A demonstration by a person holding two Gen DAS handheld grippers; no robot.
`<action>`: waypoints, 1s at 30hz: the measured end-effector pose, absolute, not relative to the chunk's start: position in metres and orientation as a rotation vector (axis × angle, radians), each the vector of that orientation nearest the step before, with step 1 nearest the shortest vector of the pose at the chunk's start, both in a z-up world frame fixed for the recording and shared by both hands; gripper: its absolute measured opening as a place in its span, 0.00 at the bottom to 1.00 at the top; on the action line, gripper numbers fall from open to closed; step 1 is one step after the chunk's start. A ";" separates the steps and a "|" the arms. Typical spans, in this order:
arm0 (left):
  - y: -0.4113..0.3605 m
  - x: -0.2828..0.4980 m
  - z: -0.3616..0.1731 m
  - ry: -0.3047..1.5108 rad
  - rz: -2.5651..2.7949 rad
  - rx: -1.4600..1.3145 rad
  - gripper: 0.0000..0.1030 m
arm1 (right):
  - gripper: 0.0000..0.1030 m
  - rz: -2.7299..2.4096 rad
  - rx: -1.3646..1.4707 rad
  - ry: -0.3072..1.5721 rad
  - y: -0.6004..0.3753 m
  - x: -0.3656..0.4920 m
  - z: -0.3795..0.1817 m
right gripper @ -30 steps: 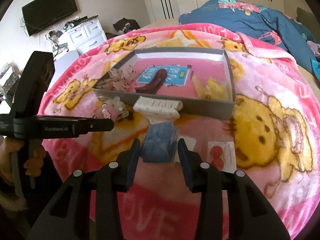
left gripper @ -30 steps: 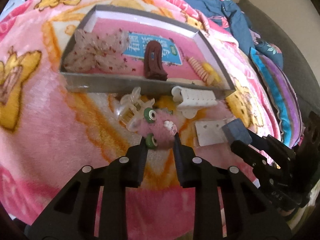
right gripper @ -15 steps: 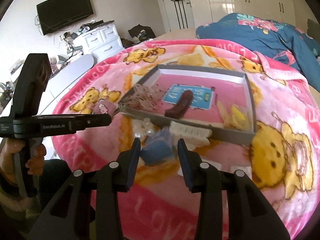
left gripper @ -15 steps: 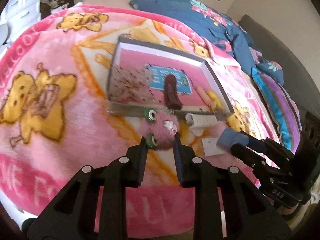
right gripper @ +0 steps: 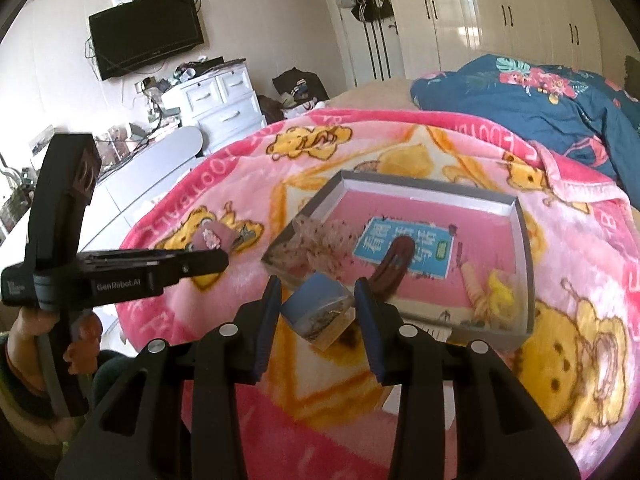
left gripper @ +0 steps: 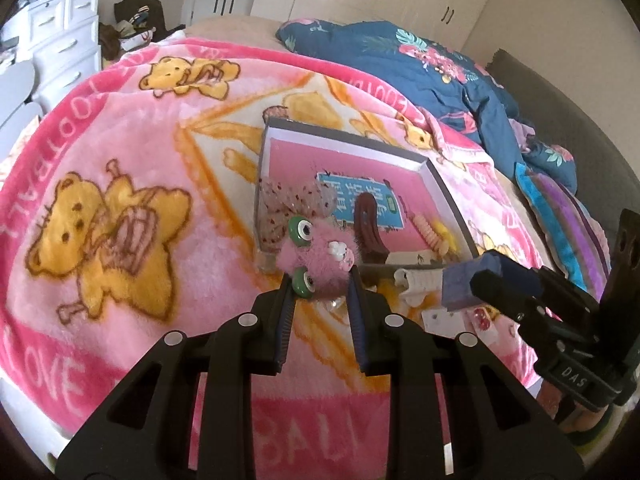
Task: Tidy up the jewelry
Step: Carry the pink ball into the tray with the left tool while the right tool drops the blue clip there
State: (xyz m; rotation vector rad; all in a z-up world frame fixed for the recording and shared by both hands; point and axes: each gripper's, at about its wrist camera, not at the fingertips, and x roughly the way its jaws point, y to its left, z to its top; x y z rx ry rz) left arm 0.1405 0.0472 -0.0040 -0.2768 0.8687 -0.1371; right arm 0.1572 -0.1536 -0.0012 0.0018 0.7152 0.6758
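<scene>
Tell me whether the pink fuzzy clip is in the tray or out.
Out. The pink fuzzy clip is pinched in the left gripper, held short of the tray.

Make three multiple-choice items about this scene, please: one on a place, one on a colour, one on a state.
1. Where does the brown hair clip lie?
A. inside the grey tray
B. on the blanket outside the tray
C. in a tool

2. What colour are the eyes of the fluffy pink clip?
A. blue
B. green
C. yellow

3. What is the state of the right tool?
A. open and empty
B. shut on the blue packet
C. out of view

Answers: 1 A, it rests on the tray's pink floor; 2 B, both round eyes are green; 3 B, the packet sits pinched between its fingers.
</scene>
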 end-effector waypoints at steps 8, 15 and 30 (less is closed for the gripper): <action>0.042 0.160 0.006 0.852 -0.145 -0.270 0.17 | 0.35 0.626 0.040 0.687 -0.173 0.184 0.013; 0.026 0.186 0.006 0.861 -0.168 -0.237 0.17 | 0.35 0.528 0.063 0.667 -0.206 0.210 0.022; -0.002 0.237 -0.016 0.923 -0.171 -0.178 0.17 | 0.35 0.412 0.088 0.732 -0.235 0.259 -0.005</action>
